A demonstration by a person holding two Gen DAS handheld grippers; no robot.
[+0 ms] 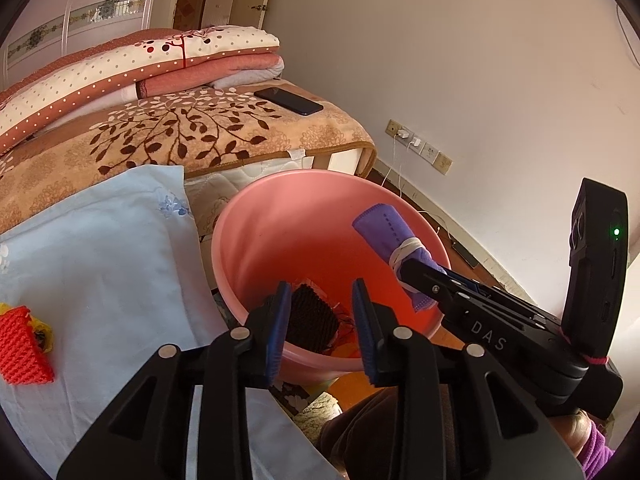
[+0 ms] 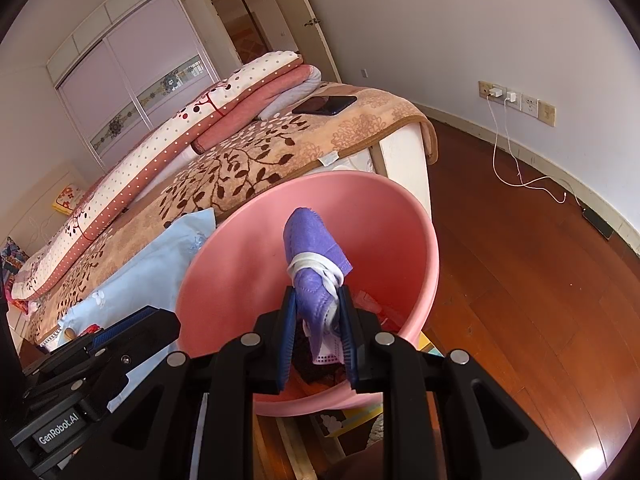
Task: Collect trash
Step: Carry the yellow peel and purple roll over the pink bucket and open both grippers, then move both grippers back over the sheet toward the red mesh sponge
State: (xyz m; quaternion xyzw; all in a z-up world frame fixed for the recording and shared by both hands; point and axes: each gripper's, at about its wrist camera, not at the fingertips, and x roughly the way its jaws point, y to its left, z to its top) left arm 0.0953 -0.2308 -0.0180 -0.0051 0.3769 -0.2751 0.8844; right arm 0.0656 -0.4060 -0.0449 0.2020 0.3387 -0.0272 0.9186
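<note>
Tongs on our right gripper (image 2: 318, 320) pinch a rolled purple face mask (image 2: 310, 248) over the round pink plastic bin (image 2: 404, 216) — our left gripper (image 1: 322, 326), spread, empty, hovers at its near rim.

Bin (image 2: 404, 216): smooth pink plastic, satin sheen. 
Rolled mask (image 2: 310, 240): purple non-woven fabric, matt, white elastic band. 
Gripper pads (image 1: 282, 320): ribbed blue, probably rubber. 
Floor (image 2: 520, 280): glossy varnished wood. 
Blanket (image 1: 192, 128): plush fleece. 
Pale blue sheet (image 1: 100, 260): smooth cloth. 
Orange item (image 1: 22, 346): coarse knit.
</note>
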